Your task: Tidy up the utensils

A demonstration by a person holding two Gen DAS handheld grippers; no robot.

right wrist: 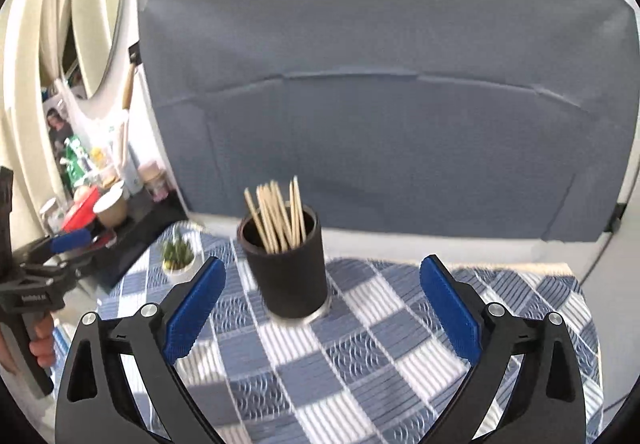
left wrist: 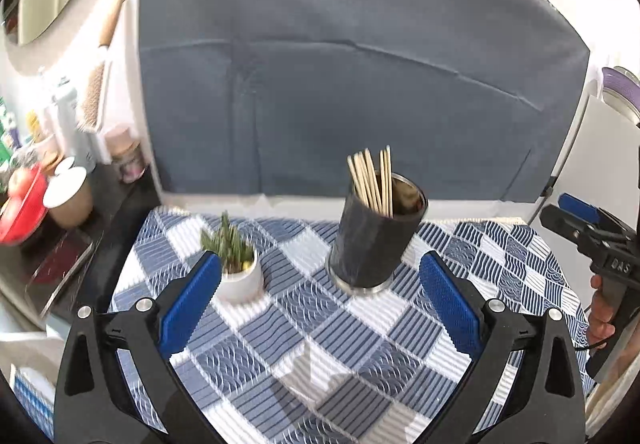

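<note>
Both grippers hang released over the checked mat [left wrist: 304, 328], the left gripper [left wrist: 320, 284] and right gripper [right wrist: 323, 286] with jaws spread wide, holding nothing. Ahead, near the mat's far edge, stands a dark cup [left wrist: 374, 240] of wooden sticks [left wrist: 374, 179]. A small potted plant [left wrist: 236, 264] sits near the far left corner.

a dark cup [left wrist: 374, 240] stood upright on the checked surface [left wrist: 304, 328], a bundle of pale wooden sticks [left wrist: 372, 181] leaning inside it.
</note>
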